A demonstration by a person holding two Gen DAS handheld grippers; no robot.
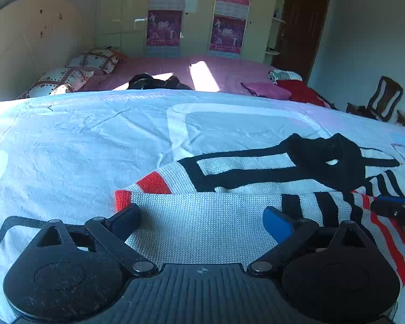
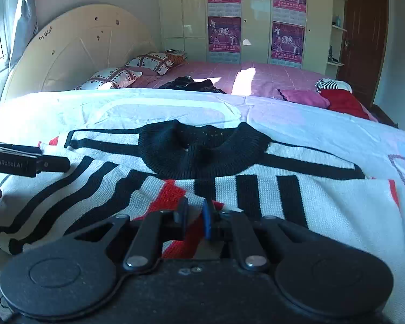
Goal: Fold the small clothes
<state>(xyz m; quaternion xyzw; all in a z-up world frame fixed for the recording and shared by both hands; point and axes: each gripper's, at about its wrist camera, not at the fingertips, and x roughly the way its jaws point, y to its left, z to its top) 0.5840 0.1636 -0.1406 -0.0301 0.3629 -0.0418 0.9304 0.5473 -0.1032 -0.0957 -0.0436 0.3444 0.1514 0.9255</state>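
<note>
A small white knit sweater (image 1: 202,229) with black and red stripes and a black collar (image 2: 202,148) lies on a white sheet (image 1: 67,148); its sleeves are folded across the body. My left gripper (image 1: 202,218) is open, its fingers spread over the sweater's plain white left part, with nothing between them. My right gripper (image 2: 195,216) is shut on a red-and-white fold of the sweater (image 2: 175,197) near its middle front edge. The right gripper also shows at the right edge of the left wrist view (image 1: 397,208), and the left gripper at the left edge of the right wrist view (image 2: 27,162).
Beyond the white sheet the bed has a pink cover (image 2: 270,78) with pillows (image 2: 148,62), a dark garment (image 2: 191,83), and pink (image 2: 305,97) and red (image 2: 343,102) clothes. A round headboard (image 2: 81,54), wardrobe with posters (image 2: 256,19), door (image 2: 364,32) and chair (image 1: 380,100) stand behind.
</note>
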